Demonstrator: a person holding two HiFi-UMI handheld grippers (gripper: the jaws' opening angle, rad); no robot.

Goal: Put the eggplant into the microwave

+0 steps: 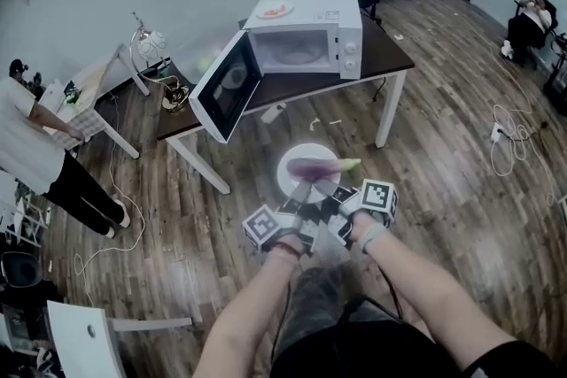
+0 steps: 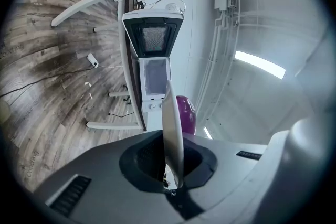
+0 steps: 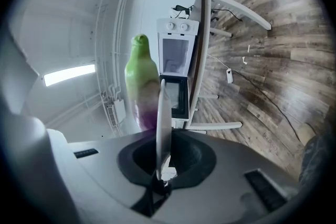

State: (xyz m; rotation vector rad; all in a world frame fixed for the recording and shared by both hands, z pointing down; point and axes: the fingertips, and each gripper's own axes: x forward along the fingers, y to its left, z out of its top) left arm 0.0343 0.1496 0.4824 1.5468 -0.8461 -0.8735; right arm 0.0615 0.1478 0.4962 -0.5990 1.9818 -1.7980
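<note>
White rim fills the middle of both my tool views. The left tool (image 1: 300, 189) has its jaws closed on the near edge of a round white plate (image 1: 308, 149), and the right tool (image 1: 337, 192), just beside it, clamps the same edge. On the plate, just beyond the jaws, lies the purple and green eggplant (image 1: 321, 165), its purple body ahead of my left tool and its green end ahead of my right tool. Farther ahead of both tools, well apart from the plate, the white box-shaped microwave (image 1: 306, 40) stands on a dark-topped counter with white legs (image 1: 390, 57). Its door (image 1: 228, 88) hangs wide open on my left tool's side, and the empty-looking chamber faces me. Wood-plank floor (image 1: 443, 190) spreads beneath the plate and both tools.
</note>
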